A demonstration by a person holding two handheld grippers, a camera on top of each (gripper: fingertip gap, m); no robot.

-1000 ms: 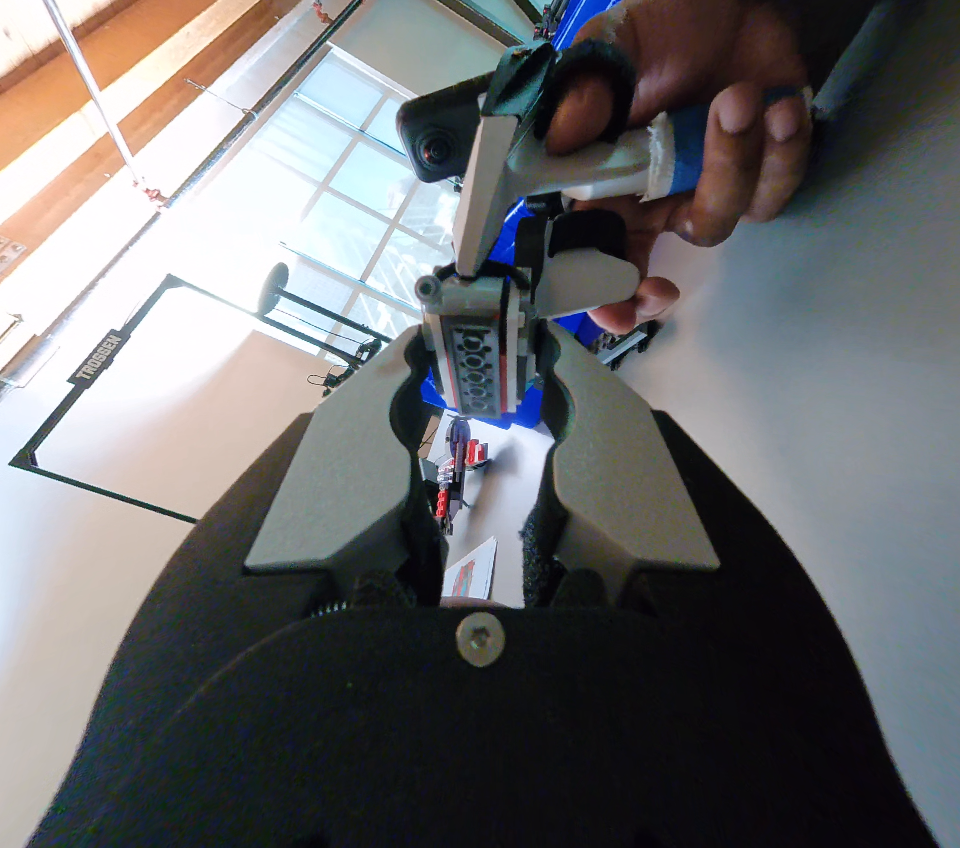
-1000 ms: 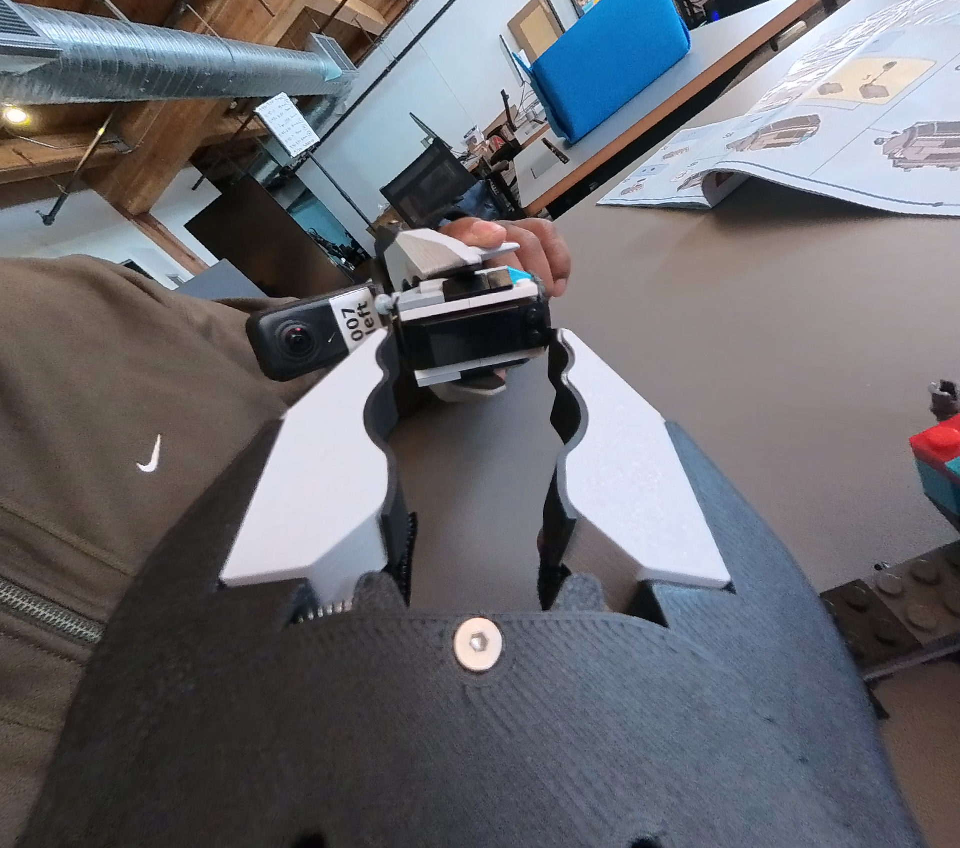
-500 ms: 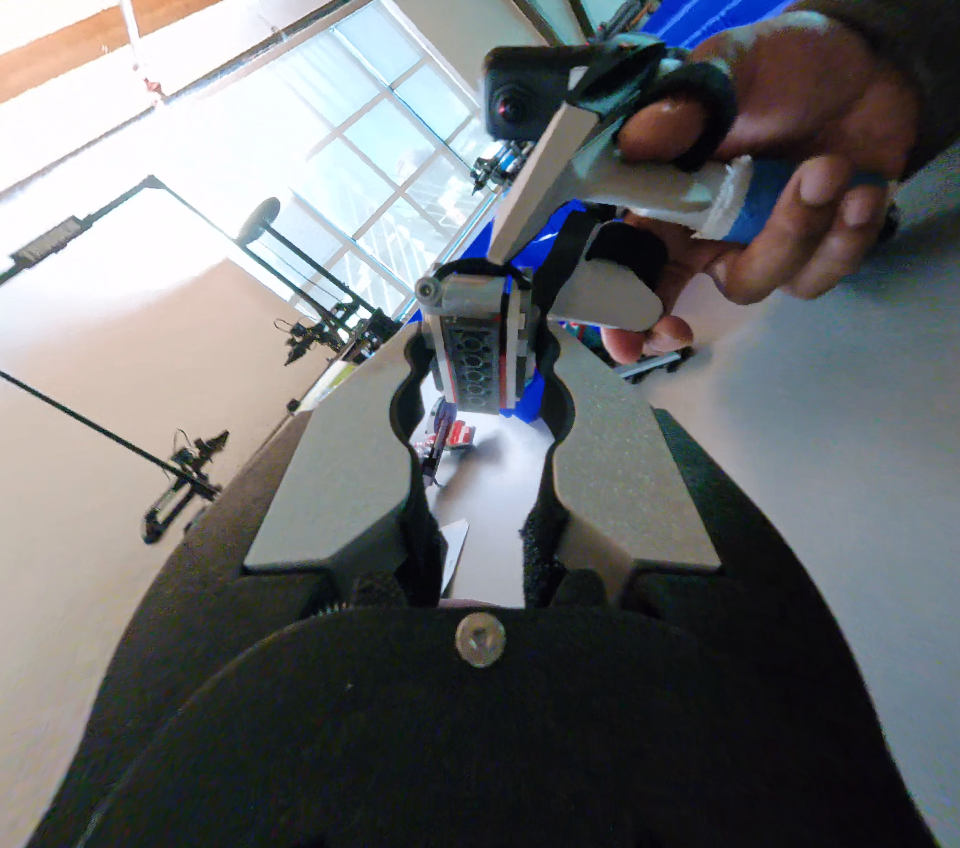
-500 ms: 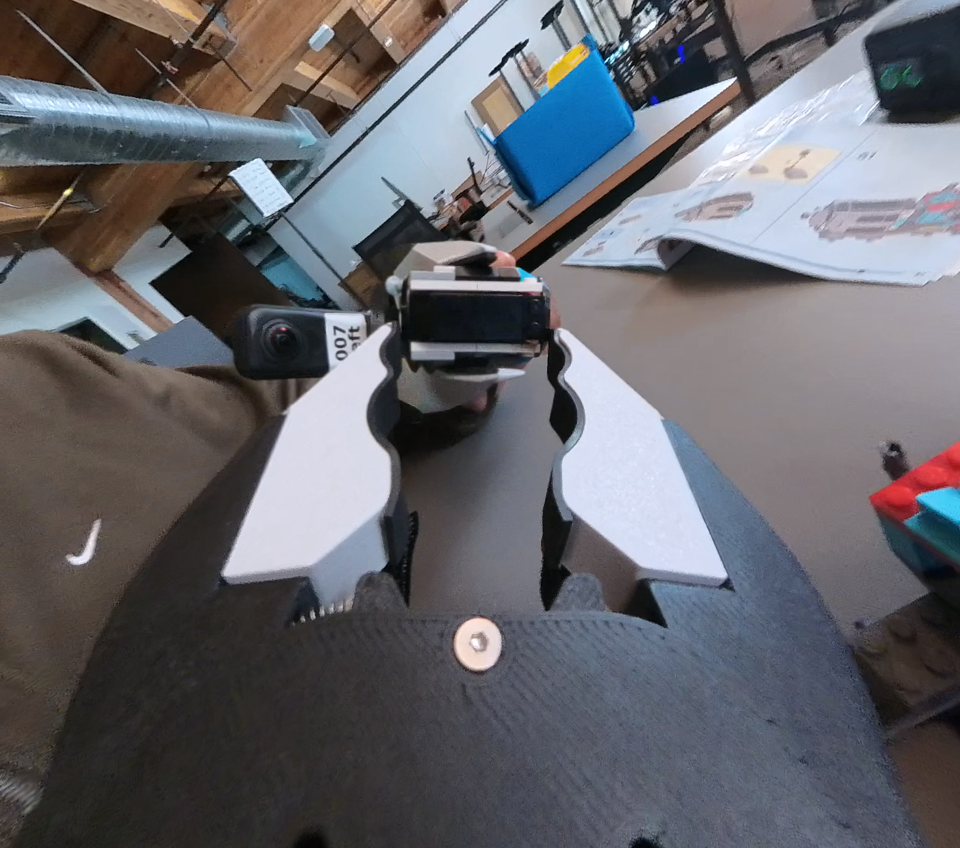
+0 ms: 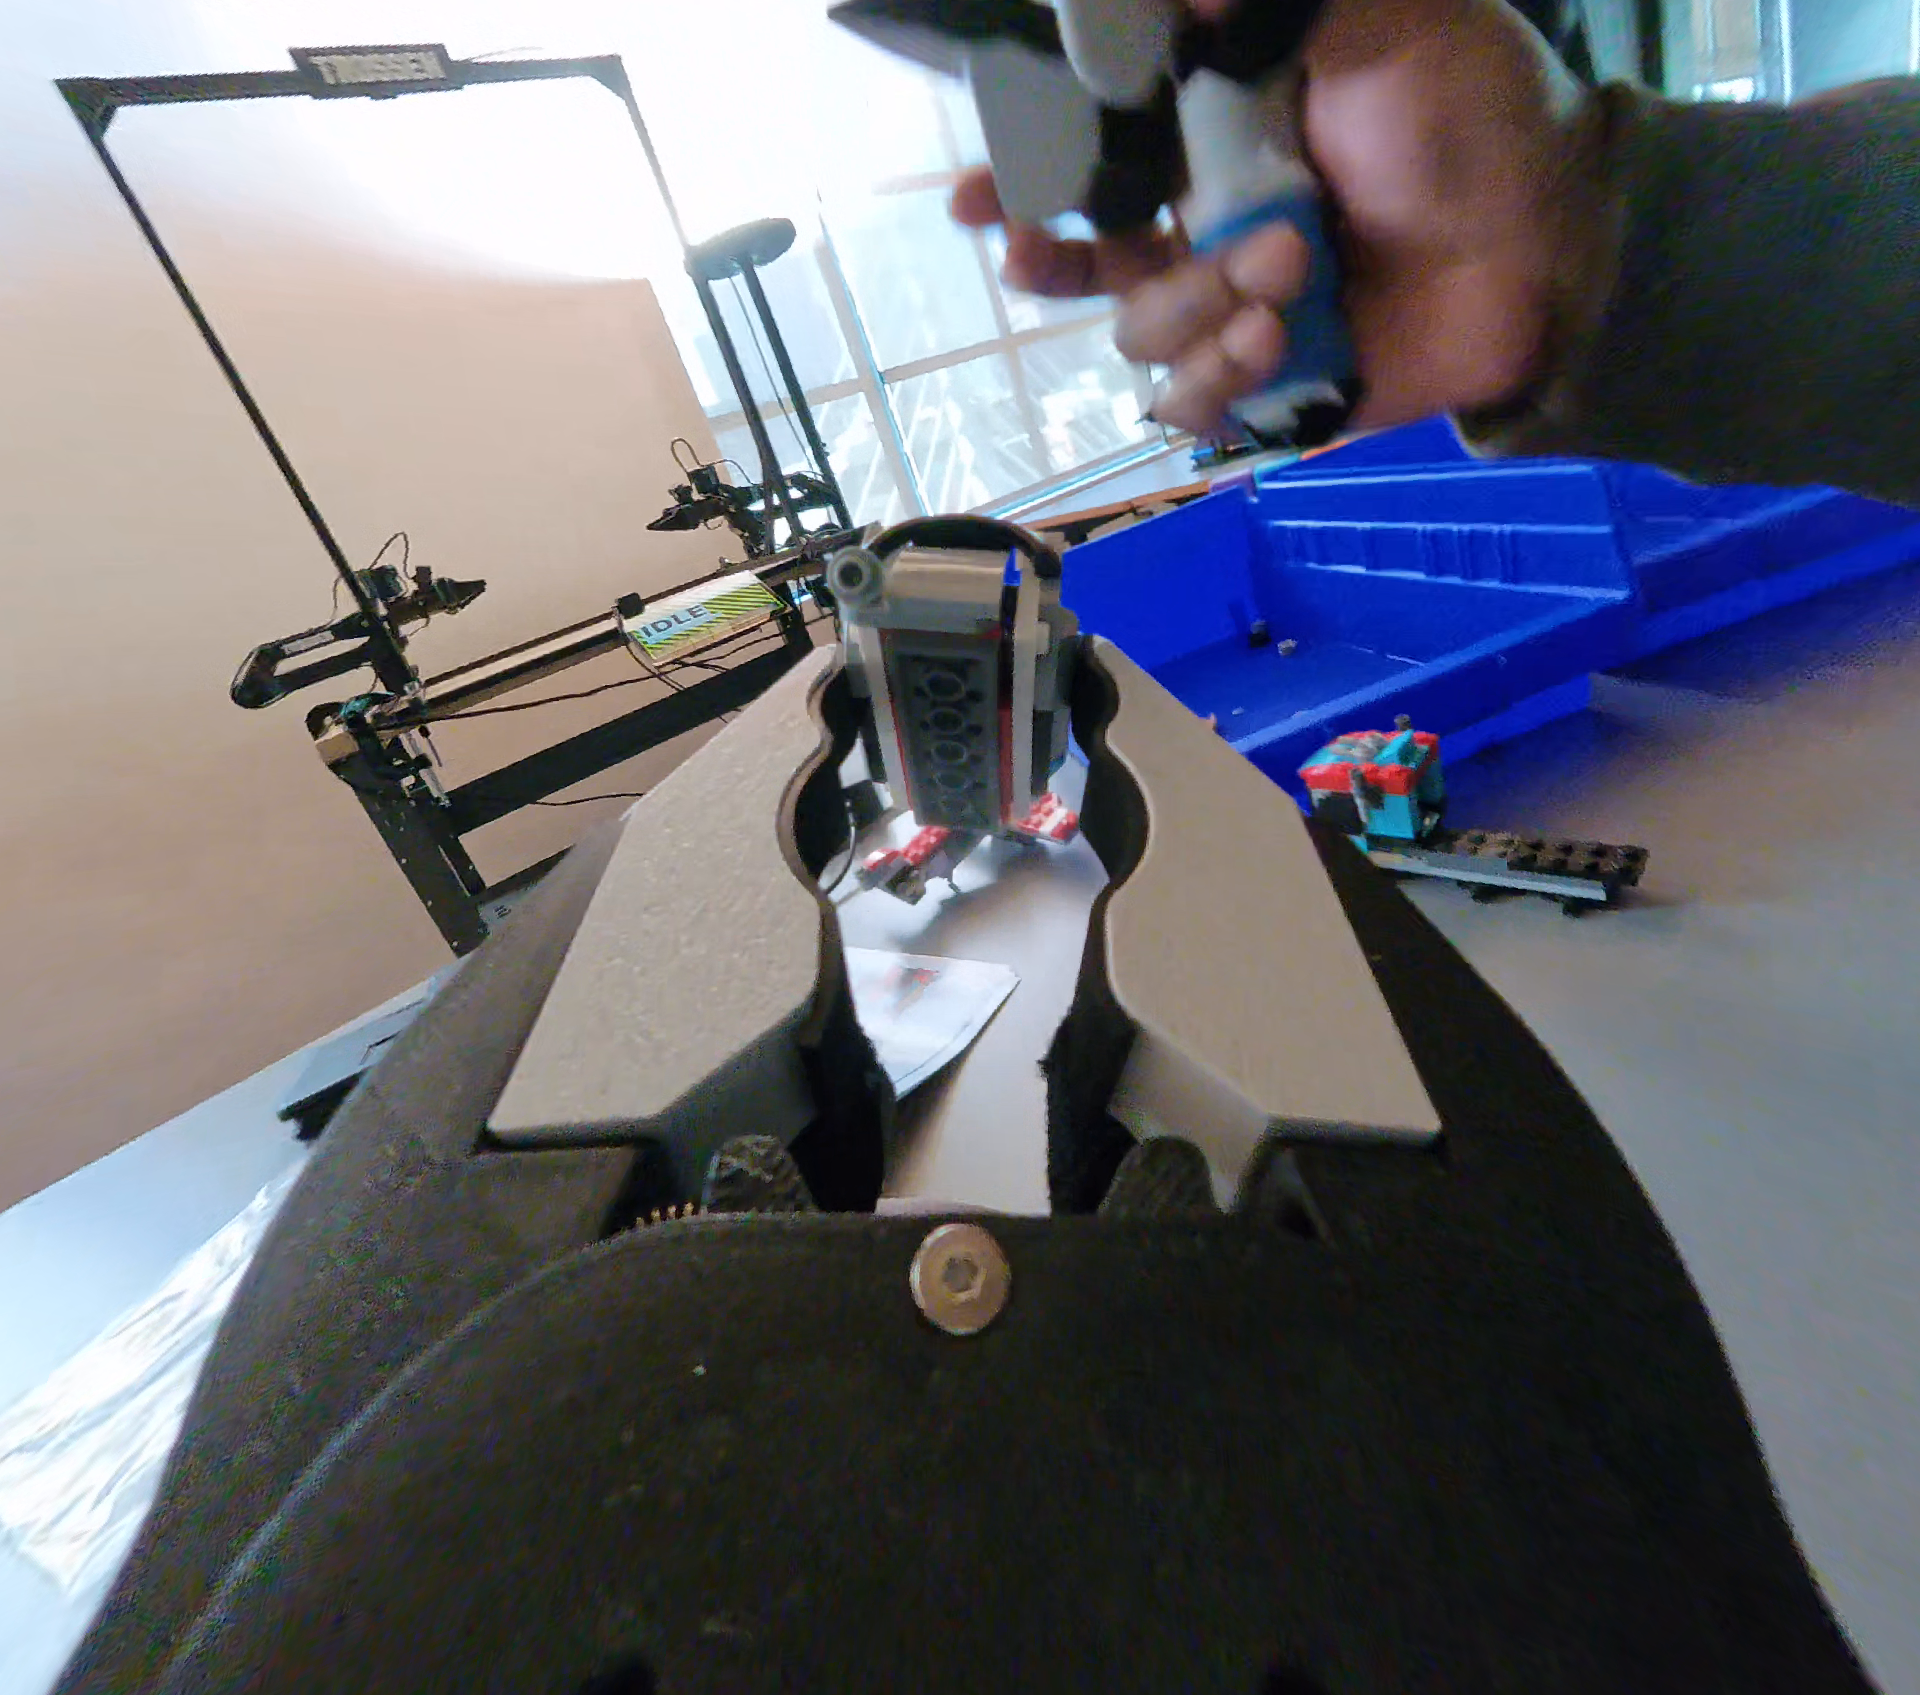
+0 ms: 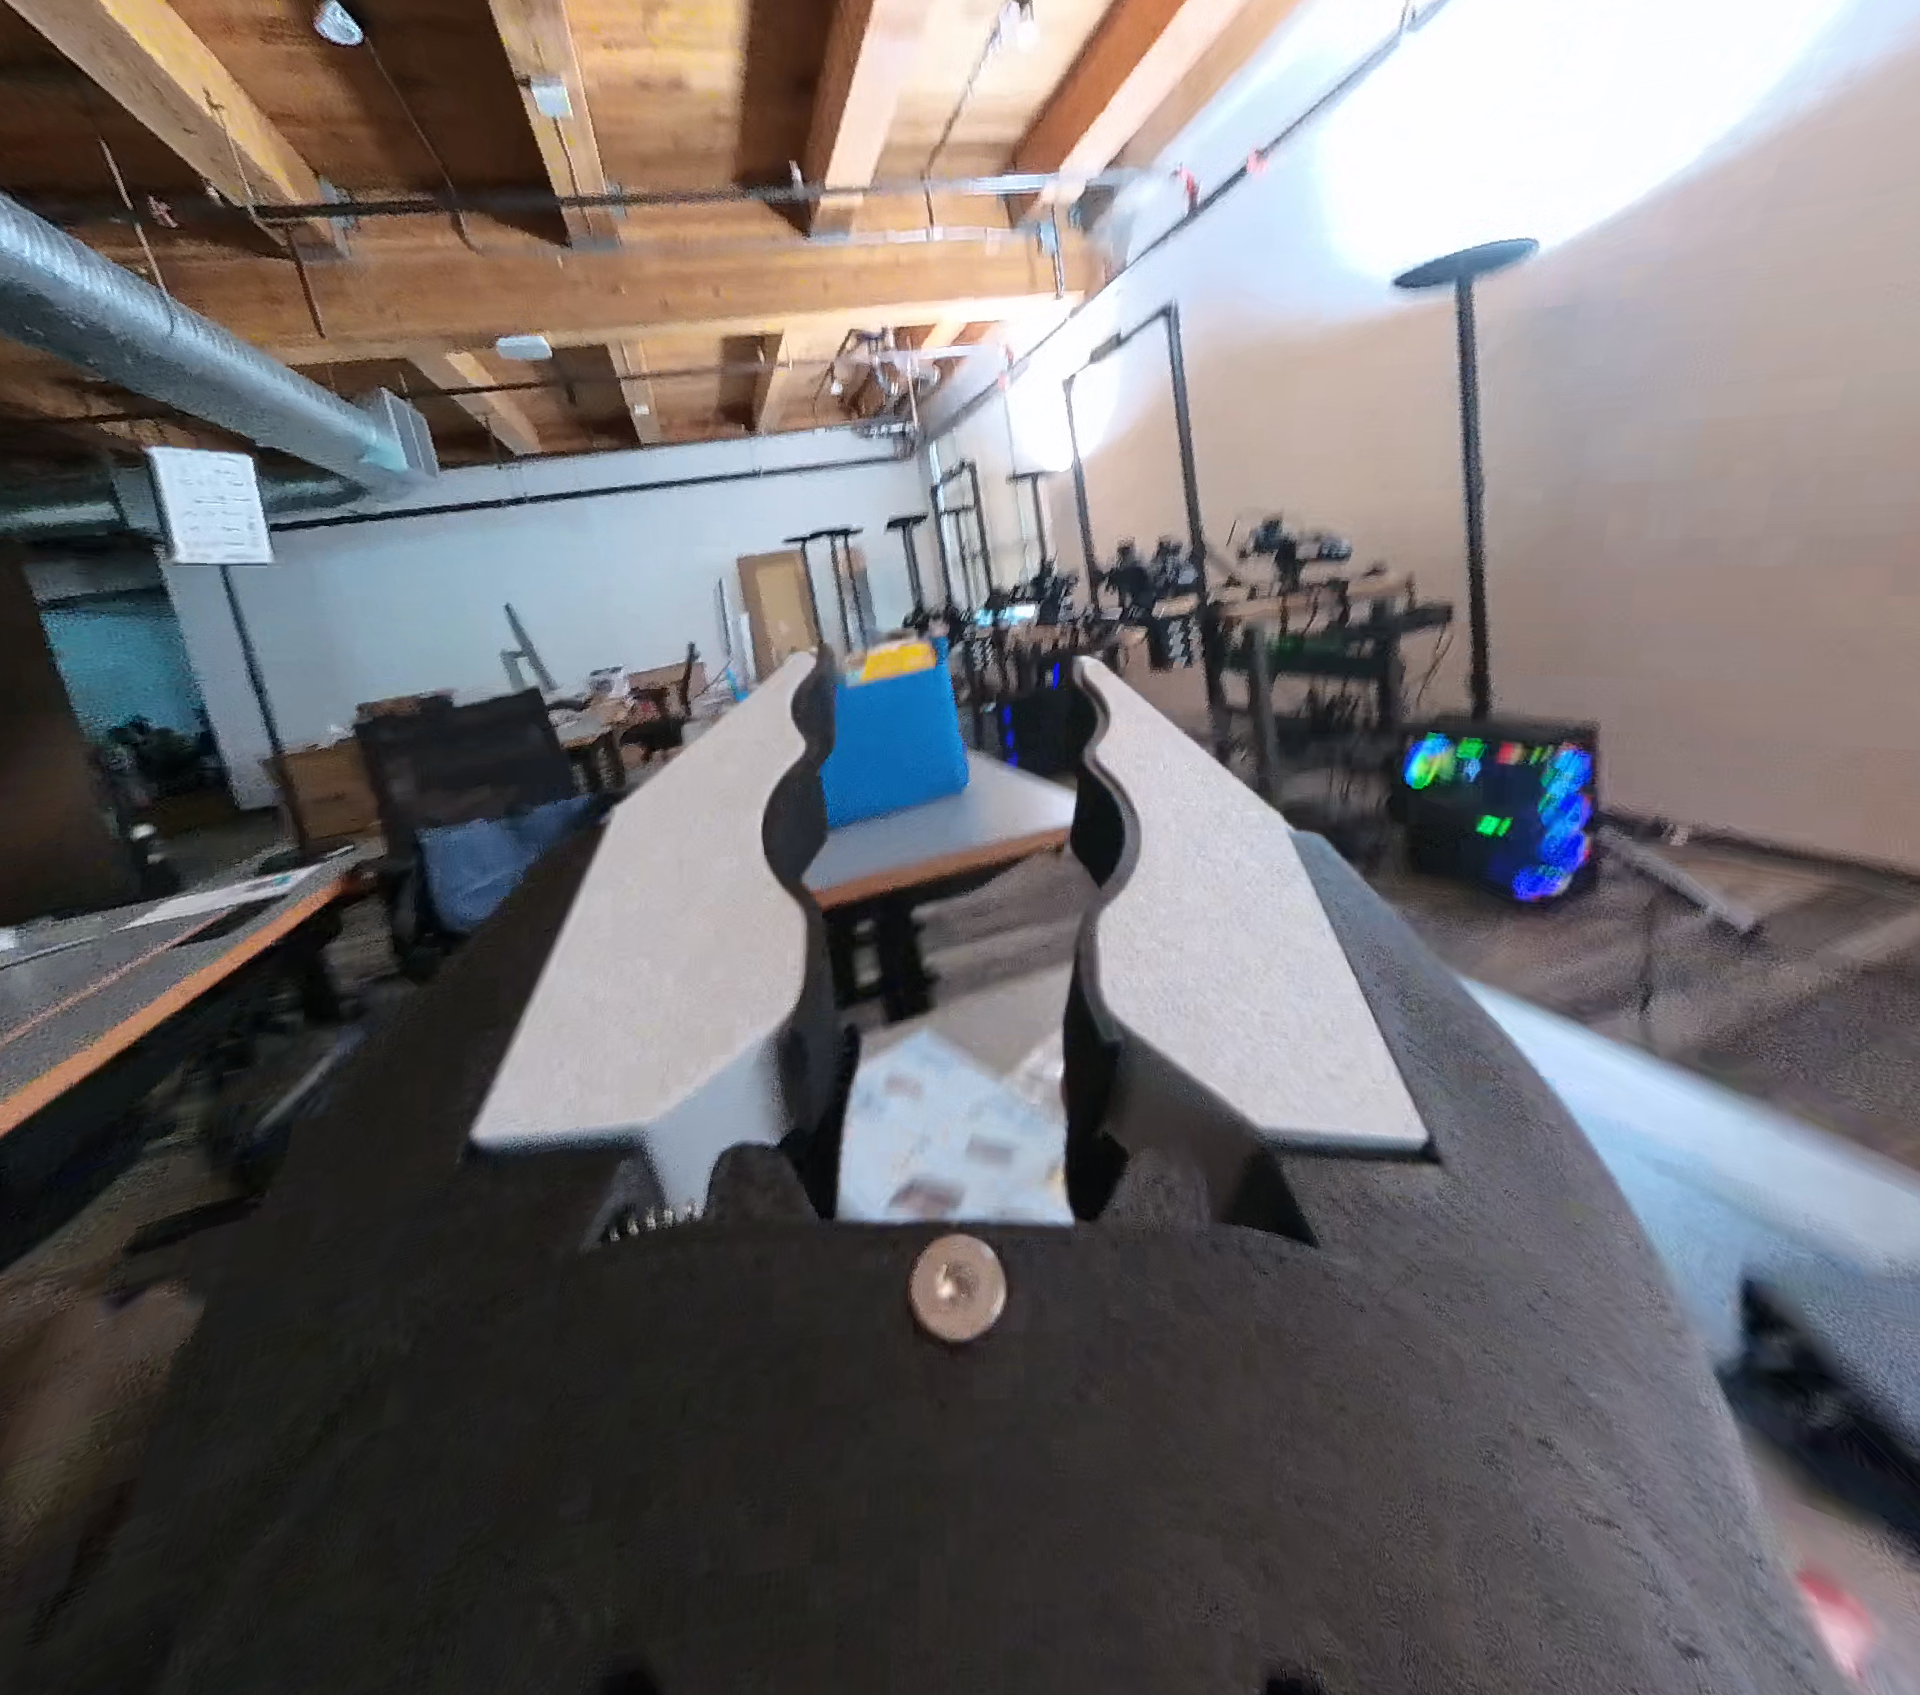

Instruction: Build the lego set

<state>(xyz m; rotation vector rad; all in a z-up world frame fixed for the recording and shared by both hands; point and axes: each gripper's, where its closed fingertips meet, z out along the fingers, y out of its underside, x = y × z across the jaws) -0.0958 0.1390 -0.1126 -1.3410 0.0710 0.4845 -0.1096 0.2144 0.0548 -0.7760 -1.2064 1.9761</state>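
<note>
Item: small grey toy-brick assembly (image 5: 961,700), built of stiff plastic bricks with white and red side strips, a dark studded plate facing the camera, and a grey round-ended peg at its upper left corner.

Location: held off the grey tabletop (image 5: 1662,1074) between the tips of the left gripper (image 5: 961,715), upright and slightly tilted.

Left gripper: fingers (image 5: 717,866) partly closed, both inner pads pressed against the assembly's sides.

Right gripper: fingers (image 6: 686,897) parted with nothing between them; only the room showed through the gap (image 6: 951,710). In the left wrist view it appeared blurred, high and well apart from the assembly, in a person's hand (image 5: 1382,211).

Handling, as judged: light and rigid, smooth-sided and somewhat slippery; press-fit joints likely to separate under twisting or a hard squeeze. Best taken across the flat long sides, as held, avoiding the protruding peg and the thin strips.

Nearby: blue plastic bin (image 5: 1455,606) behind; a red-and-teal brick build (image 5: 1371,788) on a dark studded strip to the right; loose red pieces (image 5: 914,856) below; a printed paper sheet (image 5: 925,1011).
</note>
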